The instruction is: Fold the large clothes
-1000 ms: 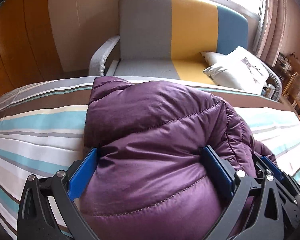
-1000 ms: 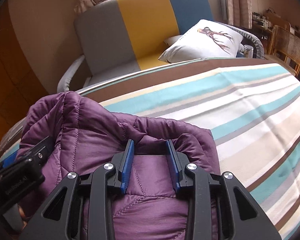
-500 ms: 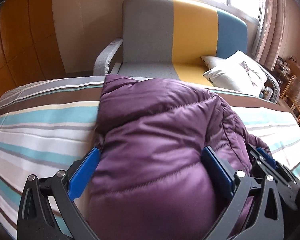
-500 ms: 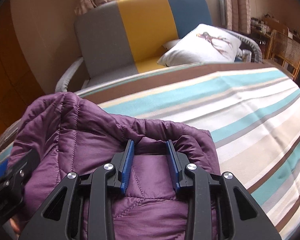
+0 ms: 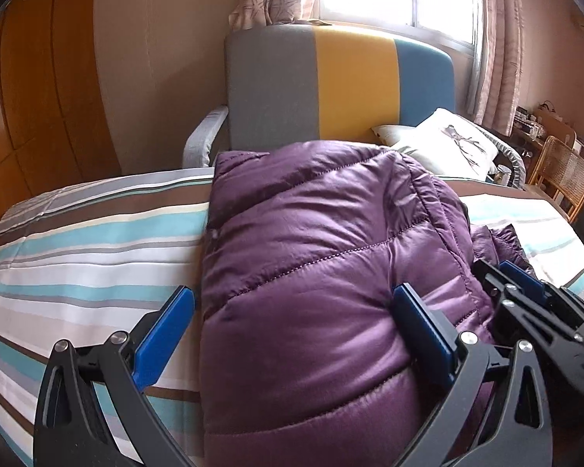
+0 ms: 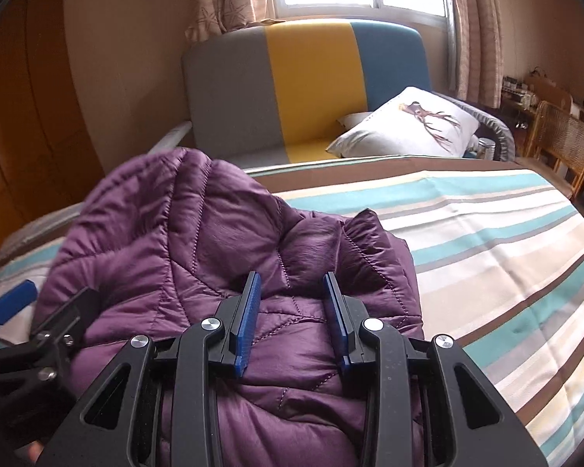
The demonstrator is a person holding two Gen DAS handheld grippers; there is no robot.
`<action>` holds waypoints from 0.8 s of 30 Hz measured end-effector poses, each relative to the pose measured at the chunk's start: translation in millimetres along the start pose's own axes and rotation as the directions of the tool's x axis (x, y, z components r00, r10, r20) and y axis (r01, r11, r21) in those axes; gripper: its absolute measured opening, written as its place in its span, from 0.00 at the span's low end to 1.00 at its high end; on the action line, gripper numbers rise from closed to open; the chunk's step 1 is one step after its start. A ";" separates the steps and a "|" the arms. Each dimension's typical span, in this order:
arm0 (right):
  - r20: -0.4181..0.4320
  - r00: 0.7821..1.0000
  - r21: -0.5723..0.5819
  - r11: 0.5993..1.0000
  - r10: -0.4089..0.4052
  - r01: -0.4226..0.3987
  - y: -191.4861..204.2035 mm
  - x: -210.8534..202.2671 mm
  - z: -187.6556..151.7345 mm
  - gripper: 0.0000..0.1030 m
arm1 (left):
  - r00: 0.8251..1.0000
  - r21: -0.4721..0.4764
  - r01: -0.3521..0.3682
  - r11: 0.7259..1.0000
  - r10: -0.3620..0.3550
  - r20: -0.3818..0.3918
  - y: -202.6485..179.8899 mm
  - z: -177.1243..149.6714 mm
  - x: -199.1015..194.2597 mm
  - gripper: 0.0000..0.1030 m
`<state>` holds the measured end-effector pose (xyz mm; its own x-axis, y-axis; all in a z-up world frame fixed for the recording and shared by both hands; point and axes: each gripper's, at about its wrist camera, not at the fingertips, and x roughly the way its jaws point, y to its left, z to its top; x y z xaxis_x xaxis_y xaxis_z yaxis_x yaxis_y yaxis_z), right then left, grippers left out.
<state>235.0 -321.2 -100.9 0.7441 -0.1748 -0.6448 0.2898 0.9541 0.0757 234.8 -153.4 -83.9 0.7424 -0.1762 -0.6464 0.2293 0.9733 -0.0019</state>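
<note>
Left to right: the left gripper stands wide, its right pad pressed into the purple down jacket, its left pad just clear of the cloth, so nothing is pinched. The jacket, bunched into a thick bundle, lies on the striped bedspread. The right gripper is narrowed on a puffy fold at the bundle's near edge. Judged step: carrying or shifting the part-folded bundle. The next move calls for laying it flat and pressing the air out.
</note>
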 end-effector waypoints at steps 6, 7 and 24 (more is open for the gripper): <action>-0.029 0.999 0.008 1.000 -0.021 0.021 -1.6 17.0 -3.2 0.32 | 1.000 0.008 -0.001 1.000 0.001 -0.011 -4.8 -4.9 14.9 0.98; -0.034 0.999 0.013 1.000 -0.018 0.018 -2.7 18.7 -3.4 0.32 | 1.000 0.009 -0.002 1.000 0.002 -0.012 -5.6 -5.5 16.0 0.98; -0.033 0.999 0.003 1.000 -0.024 0.024 -0.6 2.3 4.2 0.43 | 0.993 -0.036 0.103 0.994 -0.105 -0.052 15.2 -9.3 -9.5 0.98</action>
<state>239.1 -323.2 -99.2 0.7167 -0.1892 -0.6713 0.3089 0.9491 0.0623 225.4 -135.5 -84.9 0.6806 -0.2693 -0.6814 0.2818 0.9547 -0.0959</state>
